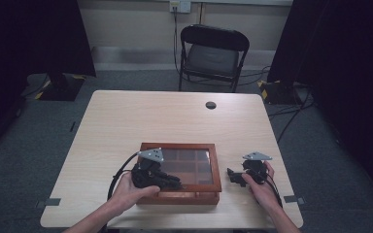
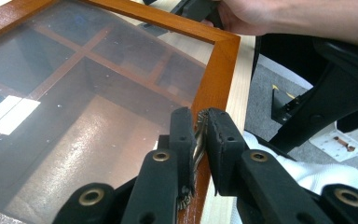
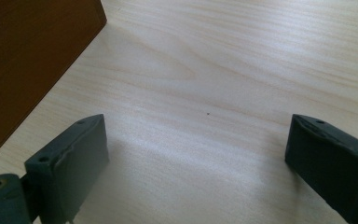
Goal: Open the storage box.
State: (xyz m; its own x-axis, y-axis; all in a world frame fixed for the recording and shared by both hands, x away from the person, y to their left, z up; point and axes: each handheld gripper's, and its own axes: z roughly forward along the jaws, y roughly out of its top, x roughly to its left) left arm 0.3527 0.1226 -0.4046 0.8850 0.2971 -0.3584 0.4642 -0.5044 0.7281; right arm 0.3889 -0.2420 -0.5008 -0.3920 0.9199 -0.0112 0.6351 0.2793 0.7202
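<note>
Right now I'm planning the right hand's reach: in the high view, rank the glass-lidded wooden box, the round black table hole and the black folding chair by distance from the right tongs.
1. Glass-lidded wooden box, just left of the right tongs.
2. Round black table hole, at the table's far edge.
3. Black folding chair, beyond the table.

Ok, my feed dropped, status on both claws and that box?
Left claw shut on brass clasp at front edge of glass-lidded wooden box, lid down. Right claw open, empty, over bare table right of box. Nothing in the way.

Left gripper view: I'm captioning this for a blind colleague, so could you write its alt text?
The left tool is pinched on a small brass clasp at the front edge of a glass-lidded wooden box, whose empty compartments show through the glass.
</note>
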